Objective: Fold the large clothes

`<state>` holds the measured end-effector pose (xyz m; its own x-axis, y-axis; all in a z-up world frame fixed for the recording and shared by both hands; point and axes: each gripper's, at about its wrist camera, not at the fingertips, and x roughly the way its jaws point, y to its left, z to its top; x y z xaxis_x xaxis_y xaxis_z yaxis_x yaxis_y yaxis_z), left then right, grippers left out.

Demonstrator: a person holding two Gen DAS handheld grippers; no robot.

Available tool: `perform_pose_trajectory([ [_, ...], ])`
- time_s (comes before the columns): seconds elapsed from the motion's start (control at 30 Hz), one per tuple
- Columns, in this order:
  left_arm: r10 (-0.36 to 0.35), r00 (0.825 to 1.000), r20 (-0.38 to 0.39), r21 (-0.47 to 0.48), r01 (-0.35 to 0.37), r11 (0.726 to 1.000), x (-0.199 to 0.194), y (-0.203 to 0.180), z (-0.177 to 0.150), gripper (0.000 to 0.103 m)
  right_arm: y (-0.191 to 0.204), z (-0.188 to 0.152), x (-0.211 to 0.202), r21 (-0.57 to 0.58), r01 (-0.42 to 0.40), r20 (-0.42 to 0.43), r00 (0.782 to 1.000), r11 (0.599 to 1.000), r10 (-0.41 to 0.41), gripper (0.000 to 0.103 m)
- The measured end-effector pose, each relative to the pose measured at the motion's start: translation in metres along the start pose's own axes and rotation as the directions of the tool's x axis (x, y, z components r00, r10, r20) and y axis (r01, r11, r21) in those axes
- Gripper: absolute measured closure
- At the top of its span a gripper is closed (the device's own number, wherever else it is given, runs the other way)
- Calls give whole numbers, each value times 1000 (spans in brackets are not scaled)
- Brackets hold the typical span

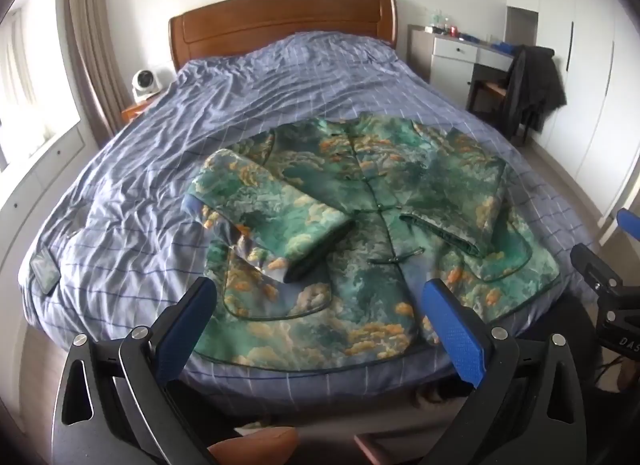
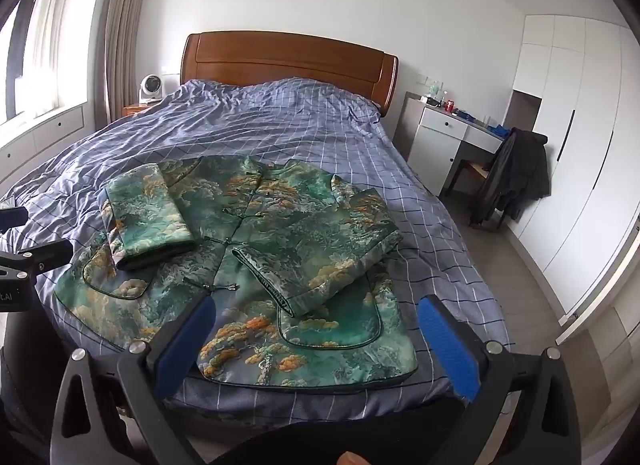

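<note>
A green padded jacket (image 1: 372, 201) with orange cloud print lies front-up on the foot of the bed, knot buttons down its middle. Both sleeves are folded in across its chest: the left sleeve (image 1: 276, 209) and the right sleeve (image 1: 452, 201). In the right wrist view the same jacket (image 2: 256, 249) fills the near bed. My left gripper (image 1: 320, 301) hovers open above the jacket's hem, nothing between its blue pads. My right gripper (image 2: 316, 317) also stands open, over the hem's right corner, and holds nothing.
The bed (image 1: 168, 137) has a crumpled blue checked cover and a wooden headboard (image 2: 288, 61). A dark coat hangs on a chair (image 2: 512, 177) by a white desk (image 2: 444, 133) on the right. A small fan (image 1: 144, 83) sits on the left nightstand. Wardrobes line the right wall.
</note>
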<state>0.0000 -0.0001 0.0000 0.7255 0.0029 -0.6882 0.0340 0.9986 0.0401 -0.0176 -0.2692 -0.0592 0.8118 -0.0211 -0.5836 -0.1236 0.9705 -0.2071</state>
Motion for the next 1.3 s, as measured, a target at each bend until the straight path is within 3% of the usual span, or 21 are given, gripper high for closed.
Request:
perform_pose_trajectory([
  [1.3,-4,1000,-8,0,4,1000,-2,-4,-3,0,-1,-2,-2,26,-9,3,1000,1000,9,0],
])
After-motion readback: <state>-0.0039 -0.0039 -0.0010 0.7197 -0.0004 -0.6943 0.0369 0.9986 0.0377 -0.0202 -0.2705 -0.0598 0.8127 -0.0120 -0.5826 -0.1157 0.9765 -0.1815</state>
